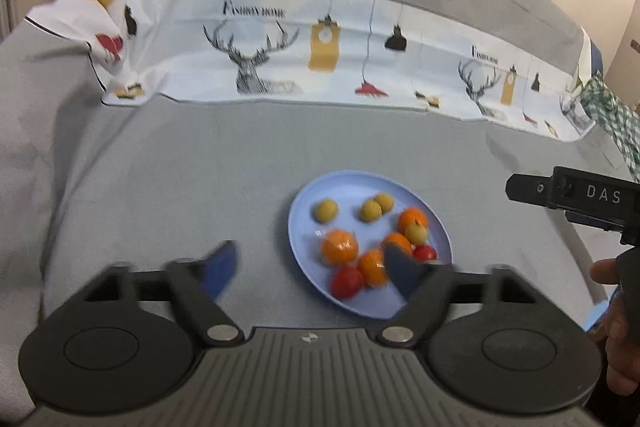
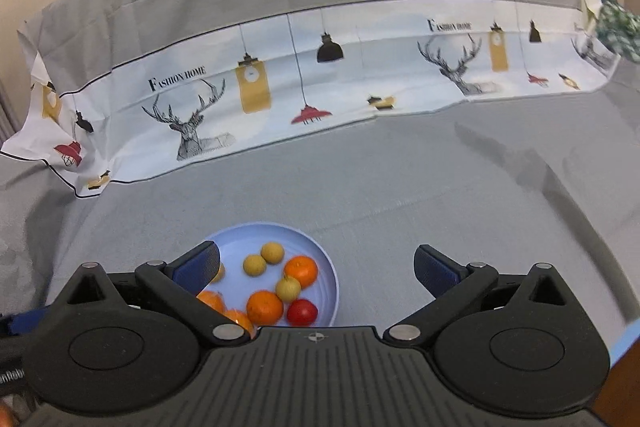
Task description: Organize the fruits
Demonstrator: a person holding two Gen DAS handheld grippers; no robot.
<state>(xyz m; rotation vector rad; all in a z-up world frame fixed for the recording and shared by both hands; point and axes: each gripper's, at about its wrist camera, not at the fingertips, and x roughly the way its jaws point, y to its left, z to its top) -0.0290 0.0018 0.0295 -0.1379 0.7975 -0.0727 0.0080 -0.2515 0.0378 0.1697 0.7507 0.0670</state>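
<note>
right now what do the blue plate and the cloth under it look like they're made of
Round light-blue plate: probably plastic or melamine, smooth matte, with an even colour and soft sheen. Grey cloth underneath: woven fabric, matte, shown by its creases and folds.

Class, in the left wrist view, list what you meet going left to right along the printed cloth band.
Large deer head → yellow clock → black lamp → small deer head → green checked cloth.

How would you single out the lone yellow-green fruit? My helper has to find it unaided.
On the grey sheet lies a light blue plate of fruit. The lone yellow-green fruit sits at the far left of the plate with bare plate all around it, whereas every other yellow-green one touches another fruit.
</note>
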